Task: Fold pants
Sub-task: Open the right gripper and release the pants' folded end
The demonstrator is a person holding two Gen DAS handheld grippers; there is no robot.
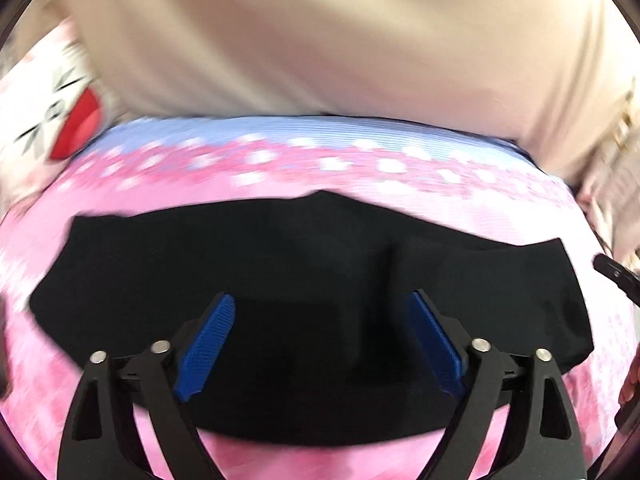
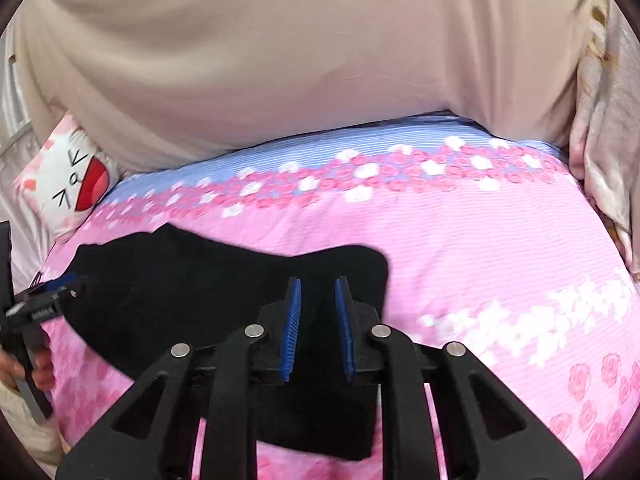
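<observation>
Black pants [image 1: 300, 248] lie flat on the pink bedspread [image 1: 360, 184], folded into a wide dark slab. My left gripper [image 1: 320, 296] hovers over their near half, its blue pads far apart with nothing between them. In the right wrist view the pants [image 2: 180, 280] stretch left from the centre. My right gripper [image 2: 318, 280] stands over their right end, its blue pads only a narrow gap apart and not pressing on the cloth. The left gripper [image 2: 44, 296] shows at that view's left edge, held by a hand [image 2: 24, 368].
A big beige cloth [image 2: 280, 60] hangs across the far side of the bed. A white cat-face pillow [image 2: 76, 184] lies at the far left corner. Pale satin bedding [image 2: 608, 152] bunches at the right. The bedspread [image 2: 480, 240] has a blue band at its far edge.
</observation>
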